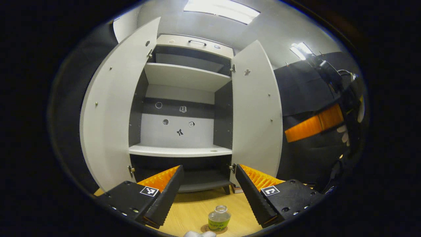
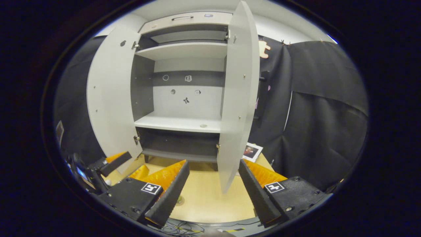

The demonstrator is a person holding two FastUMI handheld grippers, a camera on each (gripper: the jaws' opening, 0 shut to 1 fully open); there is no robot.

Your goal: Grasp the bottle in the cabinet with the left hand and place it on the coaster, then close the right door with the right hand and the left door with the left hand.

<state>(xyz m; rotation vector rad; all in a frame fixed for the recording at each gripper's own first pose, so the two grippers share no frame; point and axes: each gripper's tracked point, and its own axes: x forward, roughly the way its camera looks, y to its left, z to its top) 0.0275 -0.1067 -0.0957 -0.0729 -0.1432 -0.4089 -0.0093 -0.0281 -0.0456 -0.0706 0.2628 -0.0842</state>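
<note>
Left gripper view: bottle (image 1: 219,218) on coaster (image 1: 208,228), in front of cabinet (image 1: 184,98); small, light, likely glass (slippery) — grip body. Both grippers (image 1: 207,191) (image 2: 213,189) spread, empty.

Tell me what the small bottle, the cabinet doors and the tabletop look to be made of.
Small clear bottle with green label: glass or clear plastic, see-through and glossy; can't tell which.
Pale grey cabinet doors: likely laminated board, matt, flat, with small screw heads.
Light wood-grain tabletop: wood or wood-look laminate, showing fine grain lines.
</note>
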